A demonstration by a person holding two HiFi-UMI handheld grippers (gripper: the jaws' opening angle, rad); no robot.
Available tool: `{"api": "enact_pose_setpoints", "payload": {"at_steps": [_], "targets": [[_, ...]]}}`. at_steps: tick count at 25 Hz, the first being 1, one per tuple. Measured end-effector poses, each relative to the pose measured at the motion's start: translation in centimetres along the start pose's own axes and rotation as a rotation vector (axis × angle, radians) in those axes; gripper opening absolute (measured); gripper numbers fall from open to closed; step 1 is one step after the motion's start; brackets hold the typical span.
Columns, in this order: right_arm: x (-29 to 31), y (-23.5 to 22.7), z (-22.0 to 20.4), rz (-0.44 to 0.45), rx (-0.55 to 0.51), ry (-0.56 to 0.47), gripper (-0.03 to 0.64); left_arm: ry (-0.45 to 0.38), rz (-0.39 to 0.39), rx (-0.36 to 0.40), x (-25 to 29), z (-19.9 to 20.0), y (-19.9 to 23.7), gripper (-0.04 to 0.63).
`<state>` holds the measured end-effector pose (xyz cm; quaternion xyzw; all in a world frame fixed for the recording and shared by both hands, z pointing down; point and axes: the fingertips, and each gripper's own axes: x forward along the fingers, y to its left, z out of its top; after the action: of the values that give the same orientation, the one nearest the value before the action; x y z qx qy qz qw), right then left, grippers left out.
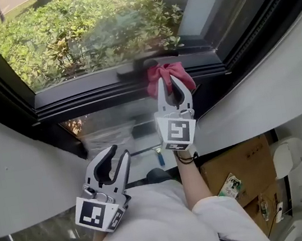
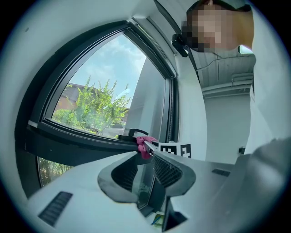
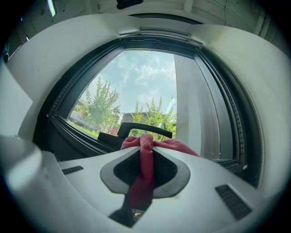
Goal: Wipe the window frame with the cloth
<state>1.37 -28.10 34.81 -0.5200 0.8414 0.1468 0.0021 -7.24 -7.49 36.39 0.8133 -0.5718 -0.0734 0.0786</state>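
A red cloth is bunched against the dark window frame, just below the glass and beside a black window handle. My right gripper is shut on the cloth and presses it onto the frame rail. In the right gripper view the cloth hangs between the jaws, with the handle right behind it. My left gripper hangs lower, near the person's chest, away from the frame and holding nothing, its jaws together. From the left gripper view the cloth shows far ahead.
Green shrubs lie outside the glass. A white wall flanks the window on both sides. Below to the right stand a cardboard box and a white object. A lower glass pane sits under the frame rail.
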Motion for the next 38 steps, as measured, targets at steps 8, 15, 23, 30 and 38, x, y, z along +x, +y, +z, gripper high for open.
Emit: {"api": "enact_pose_setpoints", "payload": {"at_steps": [8,15,23,30,38], "targets": [[0.2,2.0,0.5,0.043,0.0,-0.006,0.063,-0.018,0.001,-0.011,0.3,0.3,0.2,0.115],[0.3,3.0,0.8,0.072,0.0,-0.014,0.063,-0.02,0.019,-0.014,0.0,0.2,0.3,0.115],[0.4,4.1,1.0,0.105,0.004,-0.024,0.063,-0.018,0.034,-0.007,0.0,0.0,0.0,0.115],[0.4,4.9,1.2,0.128,0.01,-0.035,0.063,-0.015,0.066,0.001,-0.6,0.0,0.2,0.115],[0.4,5.6,1.3,0.153,0.01,-0.019,0.063,-0.015,0.078,0.004,-0.9,0.0,0.1,0.115]]}}
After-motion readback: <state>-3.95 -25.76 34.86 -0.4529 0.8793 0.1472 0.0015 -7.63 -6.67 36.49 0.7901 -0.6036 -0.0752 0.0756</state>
